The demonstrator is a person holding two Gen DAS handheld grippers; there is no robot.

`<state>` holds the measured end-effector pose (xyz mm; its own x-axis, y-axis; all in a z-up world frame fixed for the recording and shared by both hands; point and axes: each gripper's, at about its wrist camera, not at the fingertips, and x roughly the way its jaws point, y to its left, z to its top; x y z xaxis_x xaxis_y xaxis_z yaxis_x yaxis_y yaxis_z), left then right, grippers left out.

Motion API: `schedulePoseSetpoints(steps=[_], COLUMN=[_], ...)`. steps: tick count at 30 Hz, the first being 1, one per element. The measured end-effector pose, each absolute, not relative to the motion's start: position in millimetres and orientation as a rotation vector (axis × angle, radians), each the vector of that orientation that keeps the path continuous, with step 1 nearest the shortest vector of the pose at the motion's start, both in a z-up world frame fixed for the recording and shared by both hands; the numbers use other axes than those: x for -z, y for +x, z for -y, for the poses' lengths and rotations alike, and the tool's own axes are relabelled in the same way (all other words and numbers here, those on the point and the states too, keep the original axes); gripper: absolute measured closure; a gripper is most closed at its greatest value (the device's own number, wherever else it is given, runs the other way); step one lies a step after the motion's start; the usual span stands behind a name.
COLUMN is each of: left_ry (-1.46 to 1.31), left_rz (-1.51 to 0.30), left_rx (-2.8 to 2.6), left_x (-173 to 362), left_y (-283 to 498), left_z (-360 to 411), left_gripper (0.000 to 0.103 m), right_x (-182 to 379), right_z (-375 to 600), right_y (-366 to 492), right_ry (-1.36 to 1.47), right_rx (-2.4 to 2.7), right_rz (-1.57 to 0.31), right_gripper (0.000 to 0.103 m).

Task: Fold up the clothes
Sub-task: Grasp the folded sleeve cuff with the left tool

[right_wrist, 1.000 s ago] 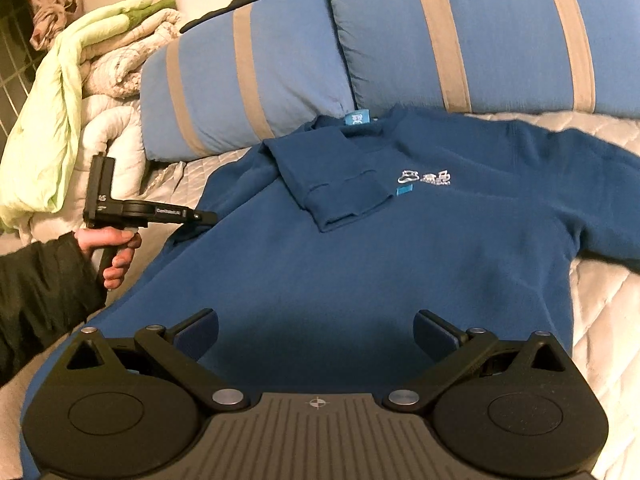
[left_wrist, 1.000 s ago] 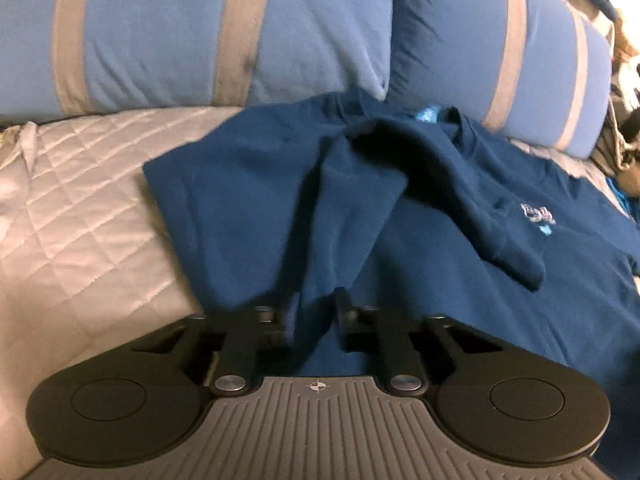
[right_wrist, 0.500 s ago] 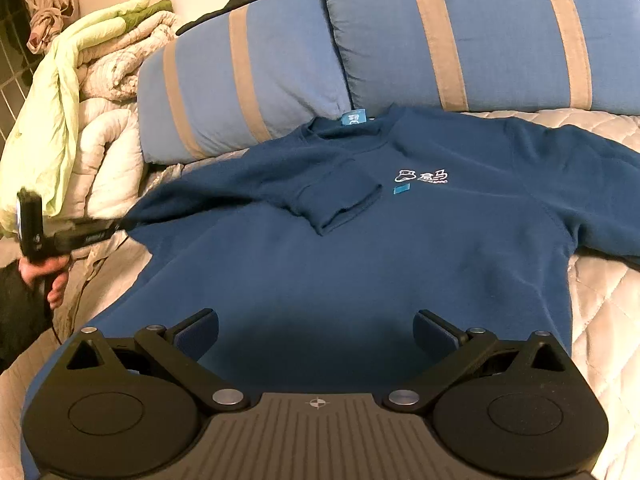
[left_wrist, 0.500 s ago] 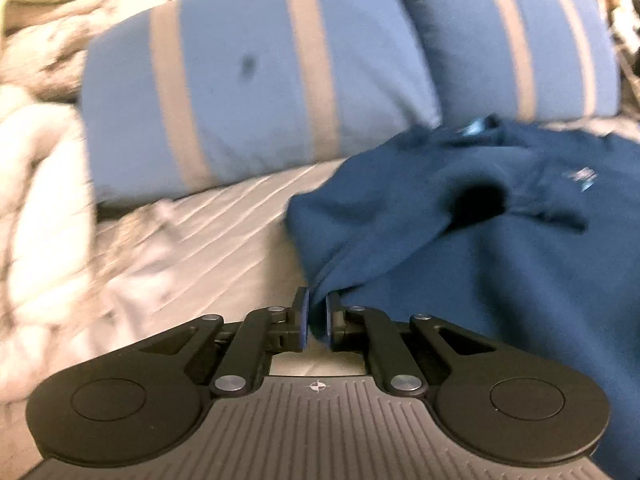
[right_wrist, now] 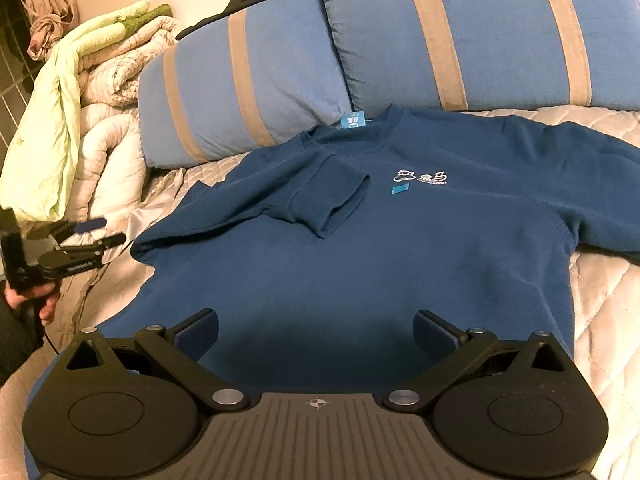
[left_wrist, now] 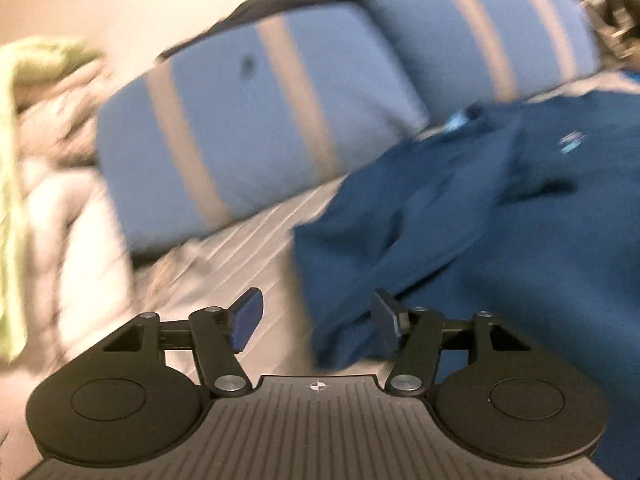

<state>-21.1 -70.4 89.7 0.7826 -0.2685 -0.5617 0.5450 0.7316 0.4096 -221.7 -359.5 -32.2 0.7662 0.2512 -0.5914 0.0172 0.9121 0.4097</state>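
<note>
A dark blue long-sleeved sweatshirt lies front-up on the quilted beige bedspread, collar toward the pillows, one sleeve folded across its chest.

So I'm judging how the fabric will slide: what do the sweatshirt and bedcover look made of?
The sweatshirt looks like thick matte knit, probably cotton fleece: ribbed cuff, soft rounded folds. The bedcover looks like smooth quilted fabric with a slight sheen, stitched in diamonds; the fibre is unclear.

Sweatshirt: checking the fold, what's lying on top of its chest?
One sleeve is folded across the sweatshirt, cuff beside the logo. Fabric beneath the sleeve is hidden.
</note>
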Motion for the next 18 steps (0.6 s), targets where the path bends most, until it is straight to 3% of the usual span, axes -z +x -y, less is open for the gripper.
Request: schedulePoseSetpoints(steps=[4,12,18], left_ry=[0.651,0.891,1.065], left_rz=[-0.44,-0.368,-0.342], left_rx=[0.602,0.829,0.819], left_x=[-98.5,-65.5,-25.6], left_y=[-32.7,-23.1,-5.1], left_z=[98.6,184.6,222.5], left_gripper=[0.044,0.045,0.058], right_x=[32.5,33.5,35.7], right_z=[358.5,360.8,363.0], right_y=[-222.0,-222.8,-221.7], right_ry=[0.407,0.442,0.464], right_rx=[-0.137,-0.138,-0.151], right_rz=[-0.693,-0.686,-0.69], right_gripper=[0.0,0.0,0.0])
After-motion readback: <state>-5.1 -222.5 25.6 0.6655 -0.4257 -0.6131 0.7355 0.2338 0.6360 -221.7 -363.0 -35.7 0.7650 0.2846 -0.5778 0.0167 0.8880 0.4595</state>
